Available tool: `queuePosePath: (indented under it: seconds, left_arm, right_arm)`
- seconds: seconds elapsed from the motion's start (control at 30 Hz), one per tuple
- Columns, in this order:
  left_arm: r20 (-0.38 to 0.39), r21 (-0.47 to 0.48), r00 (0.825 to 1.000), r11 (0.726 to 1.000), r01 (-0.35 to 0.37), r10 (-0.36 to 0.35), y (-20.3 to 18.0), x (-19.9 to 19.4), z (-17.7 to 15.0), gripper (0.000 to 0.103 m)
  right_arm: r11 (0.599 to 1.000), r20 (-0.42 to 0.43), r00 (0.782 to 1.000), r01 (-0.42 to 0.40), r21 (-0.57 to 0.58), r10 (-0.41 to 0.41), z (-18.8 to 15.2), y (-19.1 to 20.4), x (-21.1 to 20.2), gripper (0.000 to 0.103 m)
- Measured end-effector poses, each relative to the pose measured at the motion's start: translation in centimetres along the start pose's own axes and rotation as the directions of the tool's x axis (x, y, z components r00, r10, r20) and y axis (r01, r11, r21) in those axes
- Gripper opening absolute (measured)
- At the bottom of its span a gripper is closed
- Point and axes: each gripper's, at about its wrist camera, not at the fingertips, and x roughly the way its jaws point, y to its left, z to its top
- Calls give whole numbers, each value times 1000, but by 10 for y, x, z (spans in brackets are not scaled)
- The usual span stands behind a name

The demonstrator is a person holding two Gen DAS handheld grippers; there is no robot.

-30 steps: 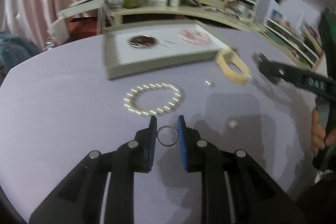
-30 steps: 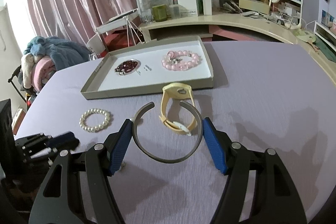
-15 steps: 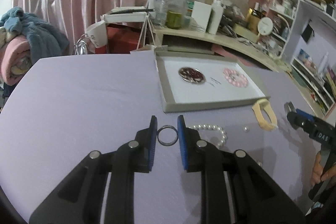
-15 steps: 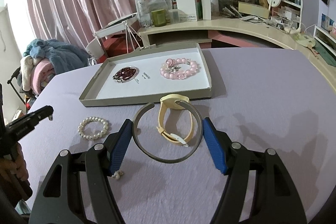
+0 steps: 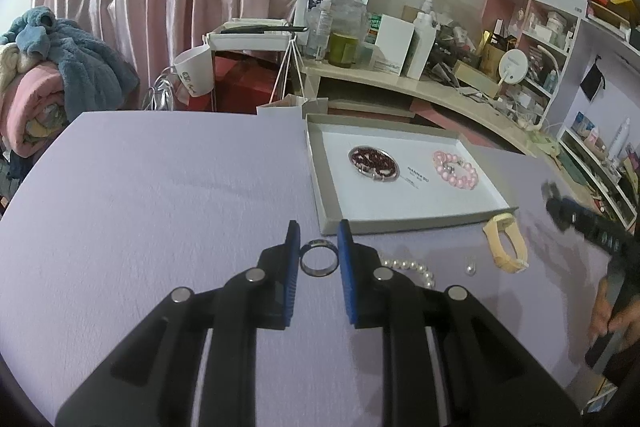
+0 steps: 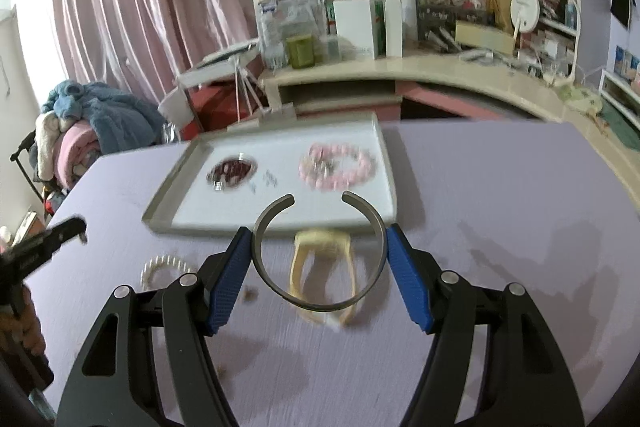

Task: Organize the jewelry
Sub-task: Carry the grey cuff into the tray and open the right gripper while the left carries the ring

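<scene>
My left gripper (image 5: 318,241) is shut on a silver ring (image 5: 319,262), held above the purple table near the tray's near left corner. My right gripper (image 6: 320,247) is shut on a dark open cuff bangle (image 6: 320,255), held above the table just before the tray. The grey tray (image 5: 326,187) (image 6: 176,187) holds a dark red beaded piece (image 5: 374,159) (image 6: 232,171) and a pink bead bracelet (image 5: 456,169) (image 6: 338,167). A pearl bracelet (image 5: 412,267) (image 6: 166,267) and a yellow watch-like band (image 5: 505,243) (image 6: 324,267) lie on the table.
A small silver bead (image 5: 470,269) and a small dark piece (image 6: 250,295) lie loose on the table. A cluttered desk (image 6: 400,75) and shelves stand behind. A pile of blankets (image 5: 52,79) sits at the left. The right gripper shows at the left wrist view's right edge (image 5: 592,227).
My left gripper has lifted the ring and swung left, now facing the tray. My right gripper has moved forward toward the tray with the bangle.
</scene>
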Motion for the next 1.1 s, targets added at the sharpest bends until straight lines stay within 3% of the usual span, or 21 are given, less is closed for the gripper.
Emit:
queuePosePath:
  seconds: [0.2,0.37,0.47,0.5,0.63,0.87,1.1]
  left_arm:
    - [26,-1,1000,1000,2,-2,1,4,21,18]
    - [47,-2,999,1000,9,-9,-1,10,39,18]
    - [56,0,998,1000,14,-14,0,15,49,15]
    - [57,1,998,1000,17,-17,0,17,51,3]
    - [49,-5,999,1000,19,-18,2,28,60,1]
    - [29,5,999,999,32,-32,-1,41,63,1]
    - [-12,-38,999,998,-43,43,37,45,51,1]
  right_arm:
    - [999,33,999,2,-44,-1,47,8,26,69]
    - [996,-56,998,-5,-93,0,68,23,75,69]
    - [993,-153,988,-5,-119,-14,68,30,111,69]
    - [992,-177,984,-5,-126,-18,68,33,120,69]
    - [989,-248,968,6,-145,-42,65,36,154,69]
    - [992,-298,952,34,-125,-71,64,33,182,69]
    - [993,-279,959,19,-116,-51,69,31,176,69]
